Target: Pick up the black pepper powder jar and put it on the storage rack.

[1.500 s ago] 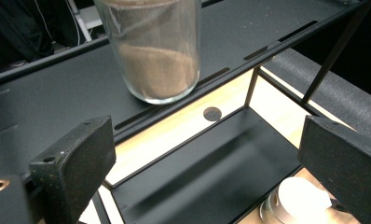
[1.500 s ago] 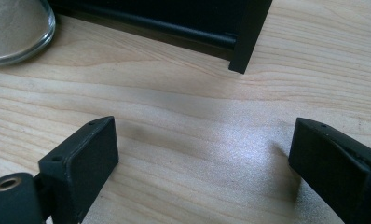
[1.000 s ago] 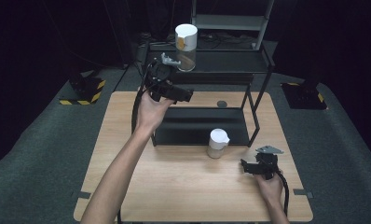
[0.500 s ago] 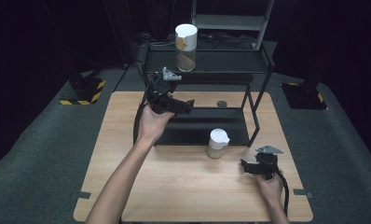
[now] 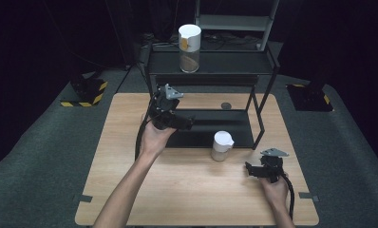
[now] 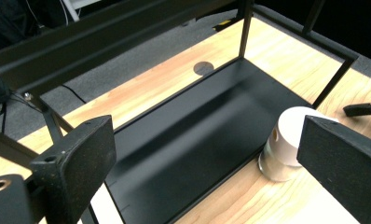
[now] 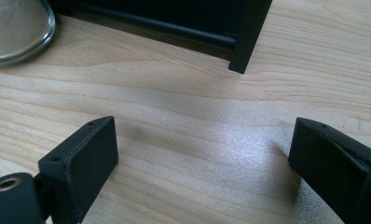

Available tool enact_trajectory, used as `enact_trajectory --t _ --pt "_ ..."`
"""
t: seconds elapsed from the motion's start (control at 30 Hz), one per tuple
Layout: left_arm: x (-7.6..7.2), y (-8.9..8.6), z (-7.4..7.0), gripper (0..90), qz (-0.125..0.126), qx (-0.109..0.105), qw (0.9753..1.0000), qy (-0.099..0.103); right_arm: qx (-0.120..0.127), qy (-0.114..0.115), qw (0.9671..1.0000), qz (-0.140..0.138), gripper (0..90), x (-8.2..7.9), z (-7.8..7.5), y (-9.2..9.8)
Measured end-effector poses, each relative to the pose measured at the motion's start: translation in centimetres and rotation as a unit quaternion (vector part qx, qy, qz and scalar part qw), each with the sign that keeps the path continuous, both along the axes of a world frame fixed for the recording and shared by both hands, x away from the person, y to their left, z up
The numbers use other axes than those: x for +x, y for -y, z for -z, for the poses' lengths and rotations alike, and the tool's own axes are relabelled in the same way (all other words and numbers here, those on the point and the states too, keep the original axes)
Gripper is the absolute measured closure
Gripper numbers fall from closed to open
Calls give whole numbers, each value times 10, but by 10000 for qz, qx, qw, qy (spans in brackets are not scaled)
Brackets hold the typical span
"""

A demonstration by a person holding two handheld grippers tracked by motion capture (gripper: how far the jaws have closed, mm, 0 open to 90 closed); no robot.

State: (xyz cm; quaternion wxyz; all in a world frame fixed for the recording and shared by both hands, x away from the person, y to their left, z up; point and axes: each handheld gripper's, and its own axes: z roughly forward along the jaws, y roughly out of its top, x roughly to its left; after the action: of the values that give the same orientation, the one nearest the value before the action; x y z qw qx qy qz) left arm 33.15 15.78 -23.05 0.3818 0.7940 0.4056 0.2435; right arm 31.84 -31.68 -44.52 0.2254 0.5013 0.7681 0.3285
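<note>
Small white-capped glass jar [image 5: 222,146] w/ powder: rigid, slick, breakable (grip mid-body). Left gripper [image 5: 186,124], right gripper [image 5: 250,169] both spread, empty.

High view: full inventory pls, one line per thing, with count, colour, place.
Table: 1, light wood, centre.
Shelf rack: 1, black metal, on the table's far half.
Tall jar: 1, clear with white lid, on the rack's top shelf.
Small jar: 1, clear with white lid, on the table at the rack's front edge.
Round hole: 1, dark, in the tabletop behind the rack.
Hazard-striped bases: 2, black and yellow, on the floor left and right.
Left gripper: 1, black, open, over the rack's bottom tray.
Right gripper: 1, black, open, near the table's right front.
</note>
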Motion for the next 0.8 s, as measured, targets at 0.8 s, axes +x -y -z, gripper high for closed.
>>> enact_trajectory --t 0.8 --pt "-6 0 63 47 -192 84 9994 -271 -2 1 10000 2 73 0 0 0"
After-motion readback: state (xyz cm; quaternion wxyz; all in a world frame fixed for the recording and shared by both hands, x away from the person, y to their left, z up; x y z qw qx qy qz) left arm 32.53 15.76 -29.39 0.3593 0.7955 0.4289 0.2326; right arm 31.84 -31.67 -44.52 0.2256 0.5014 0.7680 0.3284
